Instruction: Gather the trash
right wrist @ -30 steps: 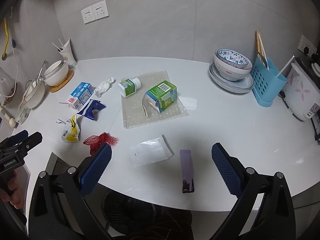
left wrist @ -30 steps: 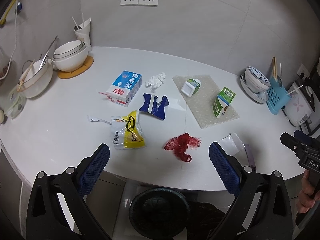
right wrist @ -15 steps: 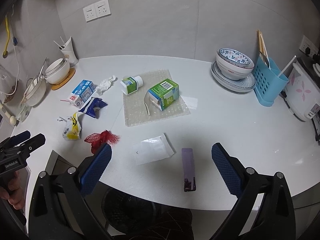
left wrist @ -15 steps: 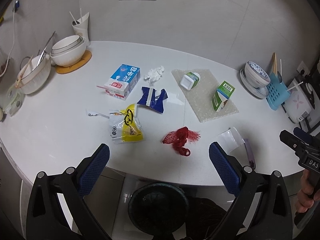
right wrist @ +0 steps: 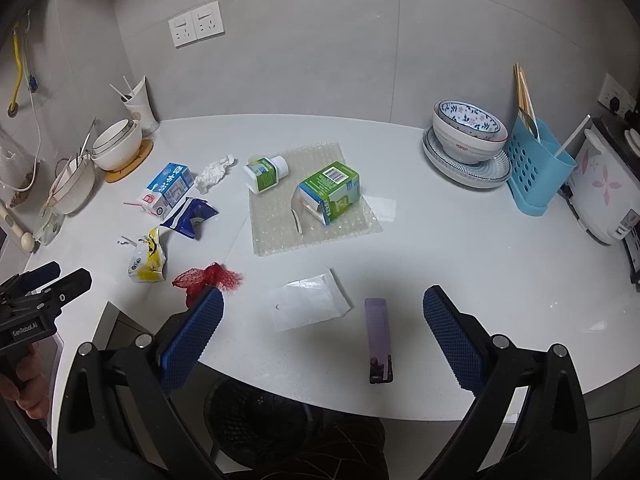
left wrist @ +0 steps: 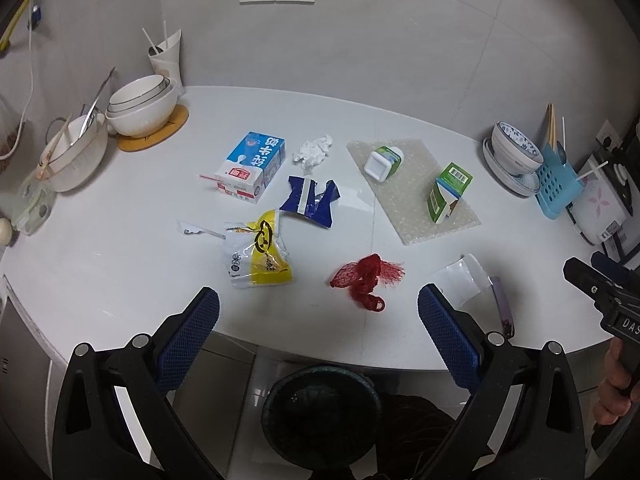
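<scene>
Left wrist view. Pulled back and up a little from a second ago, so that more of the black round waste bin (left wrist: 320, 412) shows under the edge of the white tabletop (left wrist: 120, 264). Nothing lifted meanwhile: every scrap lies where it lay, so collecting not yet begun by this judgement. Left gripper (left wrist: 316, 300) empty, fingers spread wide, hovering above the bin. Straight beyond the bin, near the tabletop's edge: red mesh net (left wrist: 366, 280). Beyond and left of the bin: yellow-and-clear plastic snack bag (left wrist: 260, 256), torn blue foil wrapper (left wrist: 310, 202), blue-and-white milk carton (left wrist: 252, 168), crumpled white tissue (left wrist: 312, 152). Beyond and right of the bin: clear bubble-wrap sheet (left wrist: 412, 216) carrying a small green-and-white bottle (left wrist: 382, 162) and a green drink carton (left wrist: 448, 192), both on their sides. Inside the bin: too dark to tell, no trash visible.

Right wrist view. Barely shifted from a second ago. Right gripper (right wrist: 320, 304) also empty, fingers spread, above the tabletop's edge over the bin. Just beyond the bin: flat white plastic pouch (right wrist: 308, 304) and purple strip wrapper (right wrist: 378, 336). Far right of the bin: blue perforated holder (right wrist: 536, 164) with chopsticks and a straw, and a flower-patterned bowl (right wrist: 468, 128) stacked on plates, nothing seen in it. Far left of the bin: stacked white bowls (right wrist: 118, 144), seemingly empty.
</scene>
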`<state>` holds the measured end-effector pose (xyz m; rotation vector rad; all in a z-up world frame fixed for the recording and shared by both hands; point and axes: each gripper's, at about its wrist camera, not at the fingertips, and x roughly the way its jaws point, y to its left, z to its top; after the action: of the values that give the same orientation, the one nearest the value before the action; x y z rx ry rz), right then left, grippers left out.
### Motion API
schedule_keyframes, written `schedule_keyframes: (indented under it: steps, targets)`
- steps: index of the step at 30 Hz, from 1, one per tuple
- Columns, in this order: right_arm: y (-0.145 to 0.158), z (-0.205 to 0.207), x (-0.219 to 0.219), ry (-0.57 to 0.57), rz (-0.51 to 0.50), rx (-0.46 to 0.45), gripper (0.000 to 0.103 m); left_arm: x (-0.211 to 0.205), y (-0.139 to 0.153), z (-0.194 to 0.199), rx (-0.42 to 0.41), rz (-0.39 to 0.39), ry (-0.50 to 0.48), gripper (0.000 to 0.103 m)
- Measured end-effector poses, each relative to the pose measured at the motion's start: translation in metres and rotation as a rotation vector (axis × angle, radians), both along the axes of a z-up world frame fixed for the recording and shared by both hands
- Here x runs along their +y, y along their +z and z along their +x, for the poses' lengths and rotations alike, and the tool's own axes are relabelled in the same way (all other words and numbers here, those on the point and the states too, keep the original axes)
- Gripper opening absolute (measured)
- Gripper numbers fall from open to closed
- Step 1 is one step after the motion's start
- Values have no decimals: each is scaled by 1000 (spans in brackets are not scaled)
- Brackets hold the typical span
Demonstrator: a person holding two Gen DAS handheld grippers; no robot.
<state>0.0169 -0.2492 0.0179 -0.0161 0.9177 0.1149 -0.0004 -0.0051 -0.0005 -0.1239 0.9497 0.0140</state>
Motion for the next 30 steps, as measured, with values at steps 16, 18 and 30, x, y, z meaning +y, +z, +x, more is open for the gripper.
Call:
schedule_keyframes:
  steps: [16, 18, 30]
  targets:
    - [0, -3, 2, 7, 0, -1, 96, -3, 1, -1, 10, 3, -6, 97]
    - [0, -2, 2, 7, 1, 0, 96, -2, 1, -1, 12, 3, -7, 97]
    - [-5, 1, 5, 8, 7, 8, 96, 0, 2, -1, 19, -5, -3, 97]
